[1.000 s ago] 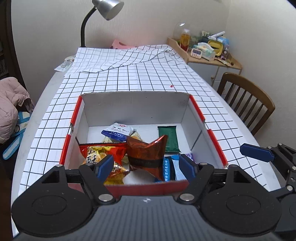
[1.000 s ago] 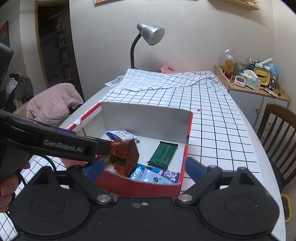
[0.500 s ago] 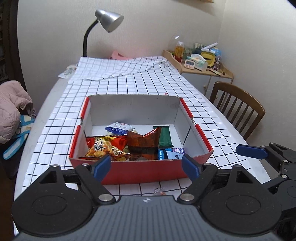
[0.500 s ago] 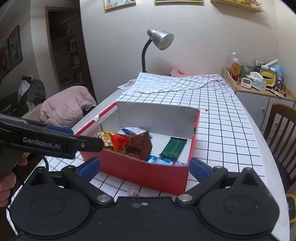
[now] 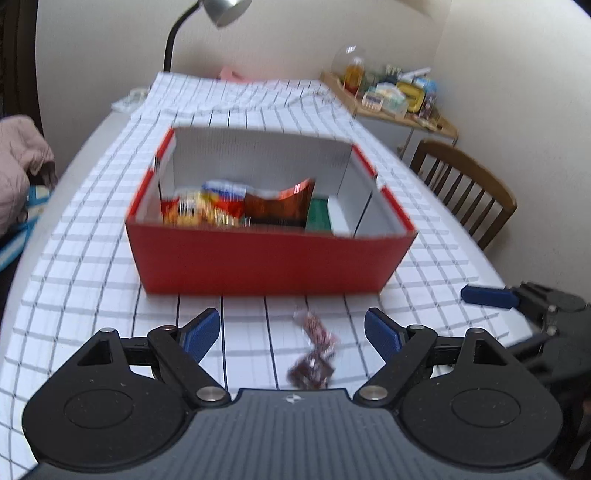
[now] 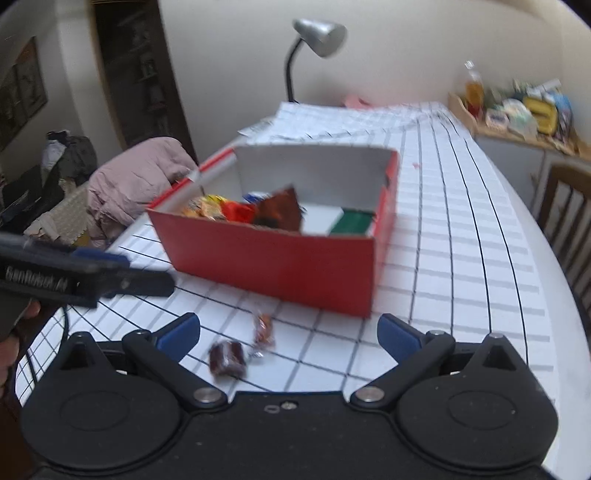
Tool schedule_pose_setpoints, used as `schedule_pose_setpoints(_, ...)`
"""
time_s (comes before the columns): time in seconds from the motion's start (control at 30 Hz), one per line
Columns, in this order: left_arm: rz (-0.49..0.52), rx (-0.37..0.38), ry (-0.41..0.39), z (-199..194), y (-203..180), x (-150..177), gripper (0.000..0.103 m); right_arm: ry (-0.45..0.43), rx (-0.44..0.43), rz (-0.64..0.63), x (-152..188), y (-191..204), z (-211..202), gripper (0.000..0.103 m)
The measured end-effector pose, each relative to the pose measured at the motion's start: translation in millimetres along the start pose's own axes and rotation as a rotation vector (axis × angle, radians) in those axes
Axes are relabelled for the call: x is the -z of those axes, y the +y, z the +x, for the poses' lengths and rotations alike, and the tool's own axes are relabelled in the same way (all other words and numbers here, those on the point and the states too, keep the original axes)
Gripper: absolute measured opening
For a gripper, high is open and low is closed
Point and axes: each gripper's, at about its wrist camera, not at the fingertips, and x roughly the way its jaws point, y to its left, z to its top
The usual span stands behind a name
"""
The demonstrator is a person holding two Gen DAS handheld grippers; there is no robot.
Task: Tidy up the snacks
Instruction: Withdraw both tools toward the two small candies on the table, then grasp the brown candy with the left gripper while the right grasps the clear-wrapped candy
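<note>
A red cardboard box (image 5: pixel 269 266) (image 6: pixel 280 266) with white inside walls stands on the checked tablecloth. It holds several snack packets, among them an orange-brown bag (image 5: pixel 280 206) and a green bar (image 5: pixel 317 218). Two small wrapped candies lie on the cloth in front of the box: a reddish one (image 5: pixel 314 328) (image 6: pixel 263 328) and a dark brown one (image 5: pixel 310 371) (image 6: pixel 227 356). My left gripper (image 5: pixel 291 332) is open and empty, just above the candies. My right gripper (image 6: pixel 288 332) is open and empty, near them too. Both views are blurred.
A desk lamp (image 5: pixel 218 11) stands at the table's far end. A wooden chair (image 5: pixel 469 195) is at the right, with a cluttered side shelf (image 5: pixel 391 96) behind it. A pink jacket (image 6: pixel 136 177) lies left of the table.
Both grippers have pulled back from the box toward the table's near edge and dropped lower. The two candies in front of the box have come into view.
</note>
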Motion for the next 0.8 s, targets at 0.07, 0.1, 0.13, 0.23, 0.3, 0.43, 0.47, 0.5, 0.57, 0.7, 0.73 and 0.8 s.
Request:
schedule_pose_setpoints(0.07, -0.019, -0.005, 0.042, 9, 3, 7, 0.086, 0.015, 0.014, 0.032, 2, -7, 4, 0.102)
schedule_pose_setpoints(0.1, -0.026, -0.003, 0.063, 14, 4, 10, 0.086, 0.021, 0.012, 0.049, 3, -10, 6, 0.102)
schedule_pose_setpoints(0.13, -0.033, -0.002, 0.084, 18, 4, 14, 0.086, 0.027, 0.012, 0.066, 3, -12, 8, 0.102)
schedule_pose_setpoints(0.23, -0.036, 0.002, 0.131, 30, 3, 22, 0.086, 0.045, 0.009, 0.093, 5, -13, 17, 0.101)
schedule_pose_setpoints(0.3, -0.022, 0.002, 0.143, 35, 0, 27, 0.086, 0.056, 0.011, 0.108, 6, -13, 23, 0.1)
schedule_pose_setpoints(0.43, 0.009, 0.008, 0.164, 46, -8, 34, 0.086, 0.078, 0.009, 0.136, 6, -13, 38, 0.099)
schedule_pose_setpoints(0.47, 0.02, 0.005, 0.166, 49, -11, 35, 0.086, 0.084, 0.014, 0.141, 5, -13, 42, 0.098)
schedule_pose_setpoints(0.5, 0.032, 0.0, 0.164, 51, -13, 36, 0.086, 0.091, 0.02, 0.146, 5, -14, 46, 0.095)
schedule_pose_setpoints(0.57, 0.049, -0.017, 0.154, 55, -17, 37, 0.086, 0.105, 0.026, 0.154, 4, -15, 53, 0.092)
schedule_pose_setpoints(0.7, 0.062, -0.02, 0.151, 65, -20, 38, 0.086, 0.116, 0.029, 0.156, 4, -15, 60, 0.089)
schedule_pose_setpoints(0.73, 0.065, -0.022, 0.151, 68, -21, 37, 0.086, 0.118, 0.027, 0.153, 5, -15, 60, 0.088)
schedule_pose_setpoints(0.8, 0.068, -0.022, 0.148, 71, -23, 39, 0.085, 0.124, 0.024, 0.143, 4, -13, 63, 0.085)
